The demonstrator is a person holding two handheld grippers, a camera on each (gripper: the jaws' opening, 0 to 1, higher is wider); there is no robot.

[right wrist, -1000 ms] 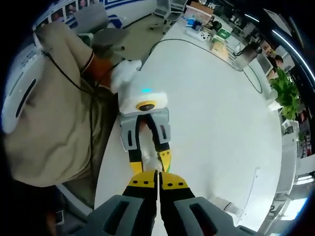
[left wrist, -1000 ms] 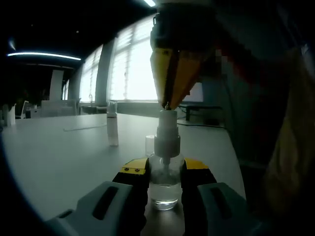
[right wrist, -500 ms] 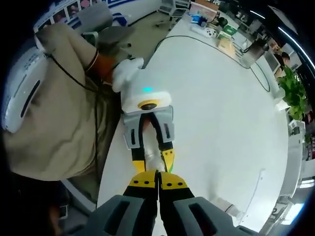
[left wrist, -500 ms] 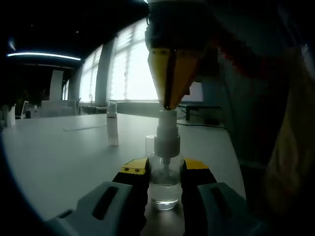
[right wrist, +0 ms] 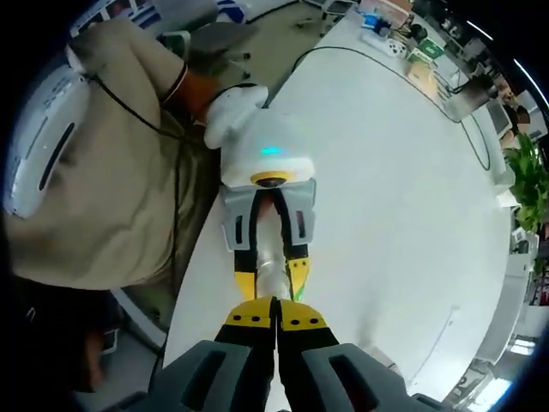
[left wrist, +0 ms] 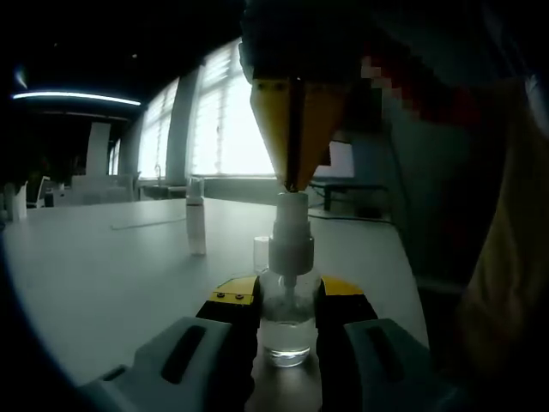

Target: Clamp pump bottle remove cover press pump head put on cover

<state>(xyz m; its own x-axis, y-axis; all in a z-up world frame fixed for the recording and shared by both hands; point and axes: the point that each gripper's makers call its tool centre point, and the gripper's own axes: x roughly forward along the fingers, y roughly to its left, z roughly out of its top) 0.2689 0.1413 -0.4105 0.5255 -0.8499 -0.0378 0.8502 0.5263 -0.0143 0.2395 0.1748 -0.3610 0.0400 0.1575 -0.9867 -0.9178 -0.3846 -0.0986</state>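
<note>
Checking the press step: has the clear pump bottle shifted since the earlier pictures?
No. The clear pump bottle sits clamped at the same spot relative to the slim spray bottle behind it.

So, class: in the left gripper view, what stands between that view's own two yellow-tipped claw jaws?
The clear pump bottle stands there, clamped by the left claw. The shut right claw points down at its pump head.

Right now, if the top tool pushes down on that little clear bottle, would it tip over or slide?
Probably neither. The small clear plastic pump bottle sits clamped between the left tool's yellow tips, so it should stay put. It looks only partly filled, so likely light. The shut right tool presses straight down on the white pump head.
</note>
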